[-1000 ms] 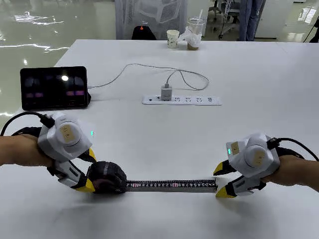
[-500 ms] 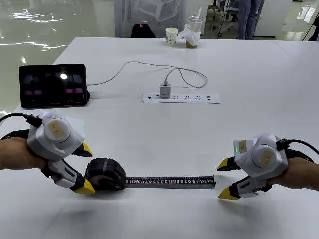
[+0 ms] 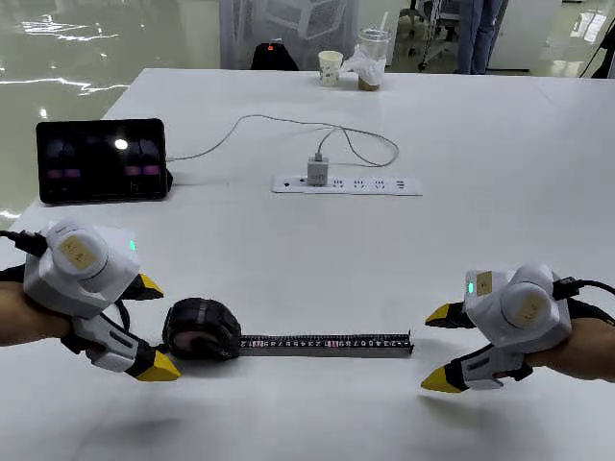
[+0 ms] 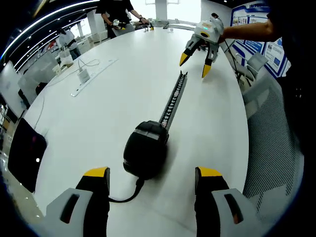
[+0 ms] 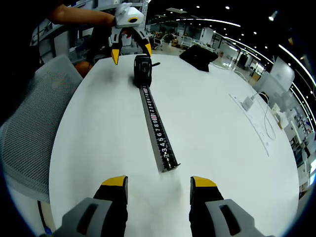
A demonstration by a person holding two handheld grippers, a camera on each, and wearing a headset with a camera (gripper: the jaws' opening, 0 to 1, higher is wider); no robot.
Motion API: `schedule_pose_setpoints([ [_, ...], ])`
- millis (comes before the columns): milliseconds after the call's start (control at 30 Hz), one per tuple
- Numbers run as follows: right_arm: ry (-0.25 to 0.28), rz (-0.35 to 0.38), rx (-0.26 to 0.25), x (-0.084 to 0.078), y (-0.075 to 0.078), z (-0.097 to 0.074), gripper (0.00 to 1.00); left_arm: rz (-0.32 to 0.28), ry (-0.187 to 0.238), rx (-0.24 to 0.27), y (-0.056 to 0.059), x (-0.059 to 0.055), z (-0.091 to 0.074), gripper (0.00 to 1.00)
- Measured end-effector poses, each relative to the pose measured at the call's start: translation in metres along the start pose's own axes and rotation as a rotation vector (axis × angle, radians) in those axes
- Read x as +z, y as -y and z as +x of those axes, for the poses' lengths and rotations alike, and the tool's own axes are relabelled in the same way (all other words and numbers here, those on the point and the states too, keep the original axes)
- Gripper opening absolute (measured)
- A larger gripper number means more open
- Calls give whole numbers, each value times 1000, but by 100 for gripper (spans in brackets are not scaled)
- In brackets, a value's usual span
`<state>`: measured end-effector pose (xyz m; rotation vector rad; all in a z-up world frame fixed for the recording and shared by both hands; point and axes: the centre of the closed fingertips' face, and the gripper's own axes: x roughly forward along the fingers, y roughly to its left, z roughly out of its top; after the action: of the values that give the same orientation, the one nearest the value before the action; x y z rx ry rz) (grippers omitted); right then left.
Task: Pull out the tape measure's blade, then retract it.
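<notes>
My left gripper has its two yellow-tipped jaws spread wide. They hold nothing and touch nothing. The black tape measure sits on the white table just in front of these jaws, in line with the gap between them but not inside it. A thin black loop hangs from its back end toward my left jaws.

My right gripper has its jaws spread wide too, and they are empty. The blade is pulled out and lies flat on the table. It runs in a straight line from the tape measure toward my right jaws. Its tip stops just in front of them, facing the gap, and does not touch them.

In the right gripper view I can read small numbers on the blade, 2 through 9, with some red marks farther along. I cannot read any brand name on the tape measure.
</notes>
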<state>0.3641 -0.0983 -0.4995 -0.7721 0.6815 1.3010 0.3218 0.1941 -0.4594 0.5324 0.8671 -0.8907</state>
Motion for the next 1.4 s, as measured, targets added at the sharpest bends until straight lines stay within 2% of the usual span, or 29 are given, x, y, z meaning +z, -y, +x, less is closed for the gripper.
schedule_pose_setpoints([
  [267,43,64,-42,5,-4,-5,52,-77,65,33,5,2,-4,69],
  [767,118,168,-97,14,-16,-10,59,-204,157,85,18,0,-10,74],
  [1000,157,205,-116,18,-24,-12,64,-249,184,107,26,-5,-11,77],
  [1200,184,241,-138,21,-31,-12,69,-279,209,116,36,-4,-10,77],
  [1400,212,271,-174,24,-31,-16,75,-305,237,144,40,-2,-11,79],
])
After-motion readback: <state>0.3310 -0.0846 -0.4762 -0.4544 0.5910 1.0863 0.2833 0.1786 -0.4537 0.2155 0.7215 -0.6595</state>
